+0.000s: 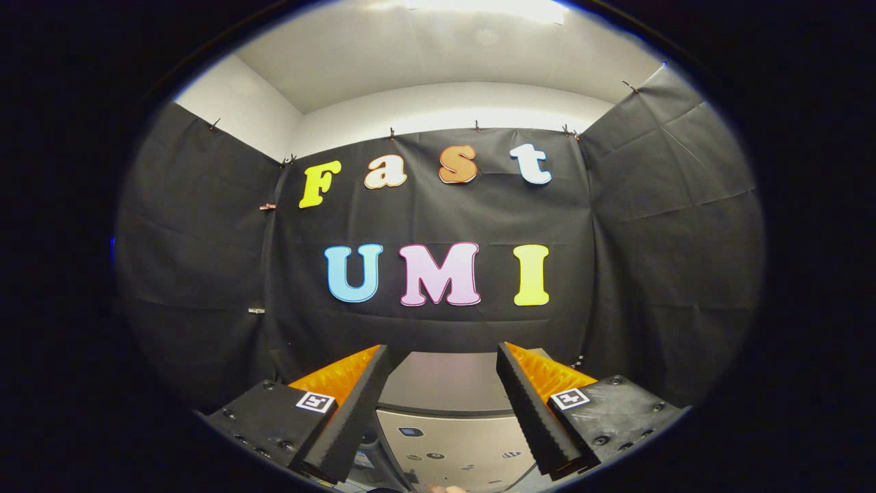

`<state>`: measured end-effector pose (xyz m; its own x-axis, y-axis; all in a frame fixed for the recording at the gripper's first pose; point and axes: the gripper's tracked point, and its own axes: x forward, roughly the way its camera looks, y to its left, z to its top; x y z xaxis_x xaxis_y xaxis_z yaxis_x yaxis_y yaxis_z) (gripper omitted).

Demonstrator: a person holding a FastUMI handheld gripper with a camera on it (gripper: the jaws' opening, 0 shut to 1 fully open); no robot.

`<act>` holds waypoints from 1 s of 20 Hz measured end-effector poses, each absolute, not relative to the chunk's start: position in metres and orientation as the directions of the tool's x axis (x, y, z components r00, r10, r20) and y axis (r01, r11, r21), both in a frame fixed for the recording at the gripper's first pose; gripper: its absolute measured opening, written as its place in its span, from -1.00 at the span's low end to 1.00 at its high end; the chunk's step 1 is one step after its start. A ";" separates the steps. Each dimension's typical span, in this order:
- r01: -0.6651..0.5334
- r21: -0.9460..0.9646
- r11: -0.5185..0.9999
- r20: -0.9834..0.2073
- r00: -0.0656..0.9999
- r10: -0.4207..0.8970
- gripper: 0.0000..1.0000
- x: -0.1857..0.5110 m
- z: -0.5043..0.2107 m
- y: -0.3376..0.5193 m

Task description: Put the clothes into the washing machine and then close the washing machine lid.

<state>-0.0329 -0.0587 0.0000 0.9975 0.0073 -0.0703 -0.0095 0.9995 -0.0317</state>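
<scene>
Booth hung with black cloth wall (650, 226) under a white ceiling, gripper (443, 356) fingers spread wide and holding nothing, between and below them the washing machine (445, 424), grey top and pale control panel partly hidden by the fingers, clothes indiscernible.

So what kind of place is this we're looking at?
Likely a makeshift recording booth: black cloth is clipped up as walls under a plain white ceiling. A washing machine stands beyond the open gripper, which holds nothing.

The tool (443, 352) has ridged fingers and square-marker-tagged, screwed mounts.
</scene>
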 end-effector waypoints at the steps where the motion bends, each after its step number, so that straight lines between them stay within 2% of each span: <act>1: -0.008 -0.038 0.999 -0.072 0.997 0.006 0.97 -0.033 -0.001 -0.059; 20: -0.010 -0.043 0.999 -0.066 0.998 0.007 0.97 -0.044 0.001 -0.052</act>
<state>-0.0437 -0.0518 0.0005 0.9978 0.0072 -0.0659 -0.0100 0.9990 -0.0428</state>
